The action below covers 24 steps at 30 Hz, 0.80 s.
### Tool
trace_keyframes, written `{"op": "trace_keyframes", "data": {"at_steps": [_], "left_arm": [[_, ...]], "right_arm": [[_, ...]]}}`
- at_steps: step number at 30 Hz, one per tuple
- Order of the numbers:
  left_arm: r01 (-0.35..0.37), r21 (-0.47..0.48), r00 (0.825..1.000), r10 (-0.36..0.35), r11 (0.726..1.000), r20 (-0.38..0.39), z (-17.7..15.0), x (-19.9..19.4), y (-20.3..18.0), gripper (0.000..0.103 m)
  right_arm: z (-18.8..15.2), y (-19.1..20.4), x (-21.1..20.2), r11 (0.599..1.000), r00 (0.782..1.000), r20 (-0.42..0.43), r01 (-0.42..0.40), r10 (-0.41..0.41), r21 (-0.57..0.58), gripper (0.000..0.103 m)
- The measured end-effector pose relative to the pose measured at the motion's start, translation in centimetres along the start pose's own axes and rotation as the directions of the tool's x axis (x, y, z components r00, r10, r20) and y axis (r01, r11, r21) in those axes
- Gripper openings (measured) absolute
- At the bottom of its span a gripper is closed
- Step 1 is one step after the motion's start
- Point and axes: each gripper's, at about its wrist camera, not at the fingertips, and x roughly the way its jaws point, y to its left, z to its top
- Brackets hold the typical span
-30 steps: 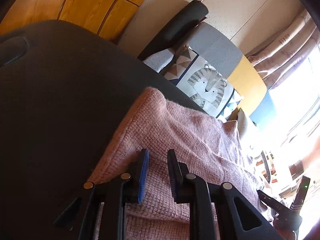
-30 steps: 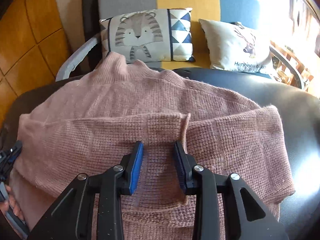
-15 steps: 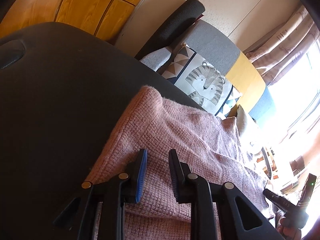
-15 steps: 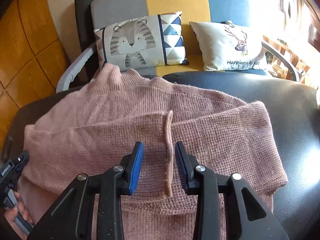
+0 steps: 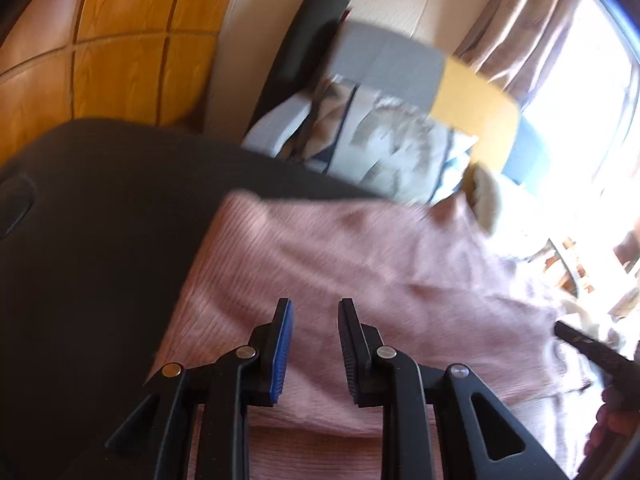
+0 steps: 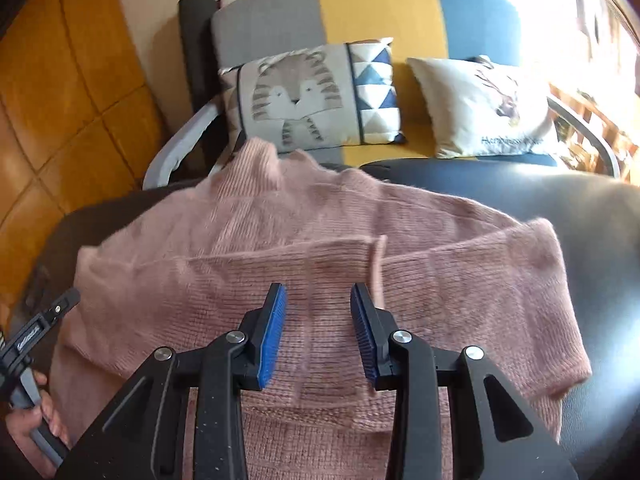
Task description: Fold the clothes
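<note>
A pink knitted sweater [image 6: 320, 240] lies spread on a black leather surface [image 6: 560, 208], both sleeves folded across its front and the collar toward the sofa. My right gripper [image 6: 318, 298] is open and empty, hovering above the folded sleeves near the sweater's middle. My left gripper [image 5: 314, 312] is open and empty above the sweater's [image 5: 360, 264] left side; this view is motion-blurred. The left gripper's body also shows at the left edge of the right wrist view [image 6: 36, 332].
A grey, yellow and blue sofa [image 6: 380, 12] stands behind the black surface, with a tiger cushion [image 6: 308, 96] and a white deer cushion [image 6: 480, 108]. Orange wood floor [image 6: 60, 100] lies to the left. Bright window and curtains [image 5: 540, 40] are at right.
Both grippers have pulled back and up from the sweater. The left wrist view has swung sideways and is now blurred. The sweater has stayed put.
</note>
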Motion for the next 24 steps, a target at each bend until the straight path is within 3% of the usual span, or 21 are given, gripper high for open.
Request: {"op": "trace_keyframes", "data": {"at_steps": [3,6,19,24], "left_arm": [[0.061,-0.088,0.998,-0.062,0.994,-0.013,-0.5,0.6,1.9,0.023],[0.099,-0.115,0.995,-0.101,0.988,-0.009,-1.0,0.8,2.8,0.023],[0.086,-0.034,0.996,-0.086,0.996,0.002,-2.1,-0.8,2.4,0.023],[0.07,-0.015,0.996,-0.071,0.997,-0.063,-1.9,0.5,2.3,0.023]], "right_arm": [[-0.6,0.2,1.7,0.997,0.995,-0.076,0.062,-0.064,-0.037,0.037],[-1.0,-0.8,1.9,0.999,0.998,-0.062,0.031,-0.029,0.032,0.041],[-0.7,-0.5,2.2,0.997,0.993,-0.093,0.071,-0.068,0.02,0.044],[-0.7,-0.6,2.1,0.997,0.993,-0.101,0.071,-0.068,0.028,0.044]]}}
